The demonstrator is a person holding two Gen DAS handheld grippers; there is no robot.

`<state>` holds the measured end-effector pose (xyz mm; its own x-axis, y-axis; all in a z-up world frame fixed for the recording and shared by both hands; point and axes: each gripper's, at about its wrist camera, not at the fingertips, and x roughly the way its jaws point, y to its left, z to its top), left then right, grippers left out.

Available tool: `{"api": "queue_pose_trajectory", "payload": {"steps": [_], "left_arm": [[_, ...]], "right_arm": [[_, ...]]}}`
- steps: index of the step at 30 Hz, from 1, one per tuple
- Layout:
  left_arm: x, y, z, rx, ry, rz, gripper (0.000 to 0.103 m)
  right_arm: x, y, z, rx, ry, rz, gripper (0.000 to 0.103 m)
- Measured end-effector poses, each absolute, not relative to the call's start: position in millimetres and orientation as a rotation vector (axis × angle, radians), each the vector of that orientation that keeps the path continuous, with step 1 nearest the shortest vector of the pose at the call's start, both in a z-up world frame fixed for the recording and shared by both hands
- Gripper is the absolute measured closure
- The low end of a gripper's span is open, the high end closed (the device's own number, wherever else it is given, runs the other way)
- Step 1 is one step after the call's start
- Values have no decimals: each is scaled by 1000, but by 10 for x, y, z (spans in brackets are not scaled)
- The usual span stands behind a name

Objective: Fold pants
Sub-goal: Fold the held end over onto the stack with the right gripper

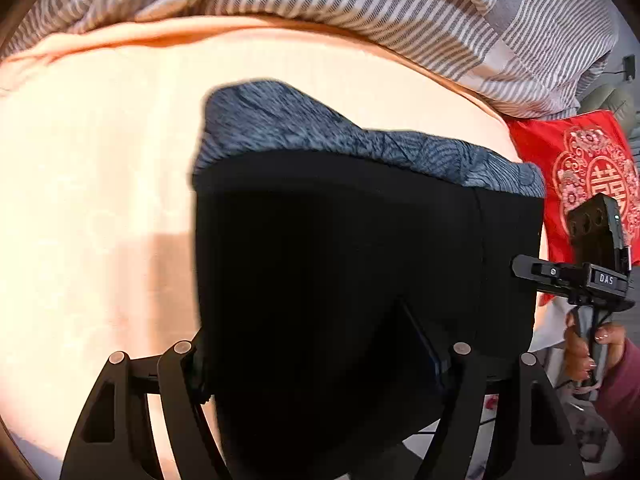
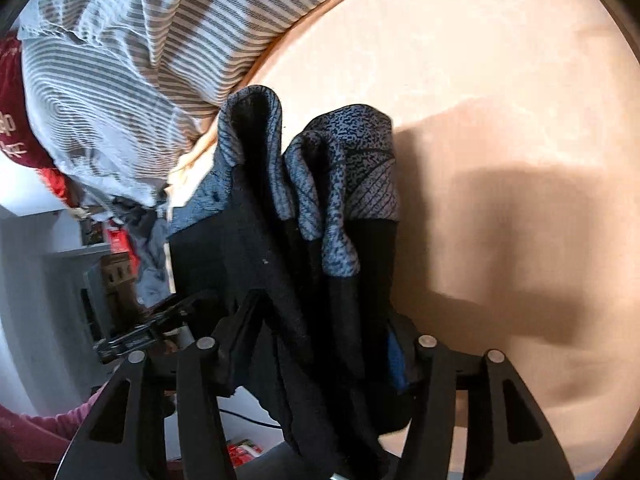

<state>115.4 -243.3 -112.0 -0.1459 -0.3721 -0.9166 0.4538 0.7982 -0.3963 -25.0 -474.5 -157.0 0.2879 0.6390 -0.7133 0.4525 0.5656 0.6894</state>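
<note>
The pants (image 1: 352,248) are black with a blue-grey patterned band at the far end (image 1: 320,128). They hang as a broad sheet over the peach bed sheet (image 1: 100,160). My left gripper (image 1: 320,360) is shut on the near edge of the pants, which hides its fingertips. My right gripper (image 2: 316,356) is shut on a bunched edge of the same pants (image 2: 304,264), with patterned folds (image 2: 352,168) drooping ahead. The right gripper also shows in the left wrist view (image 1: 580,276), held at the pants' right edge.
A grey-and-white striped duvet (image 1: 360,4) lies bunched along the far side of the bed, also in the right wrist view (image 2: 132,64). A red embroidered cushion (image 1: 576,172) sits at the right. Shelves and clutter (image 2: 108,264) stand beyond the bed edge.
</note>
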Motion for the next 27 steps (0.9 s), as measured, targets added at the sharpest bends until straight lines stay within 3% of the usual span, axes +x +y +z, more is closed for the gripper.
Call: {"api": "queue_pose_trajectory", "payload": {"steps": [6,8,10,18,23,27], "left_arm": [[1264,-2240,-771,108,1469,-616,27],[1311,-2263,-632,116,1424,-605,27],[1373,-2360,-525,107,1385,-611,27],[1504,-2777,-514,101,1360,-650,27],[1437,-2838,-665,149,1386,-623,27],[1462,-2777,-782,166,1422,-586,27]], "right_arm": [[-413,-4908,-1412,1016,1364,15,45],[-438,-4952,-1313,986,1352,-33,68],[-444,-4989,-1196,972,1323,-80,78],[-49,-4670,-814,787,1253,-64,79],[208,-4627,-897,738,1252,-104,79],[275,-4677,-1264,717,1337,-144,93]]}}
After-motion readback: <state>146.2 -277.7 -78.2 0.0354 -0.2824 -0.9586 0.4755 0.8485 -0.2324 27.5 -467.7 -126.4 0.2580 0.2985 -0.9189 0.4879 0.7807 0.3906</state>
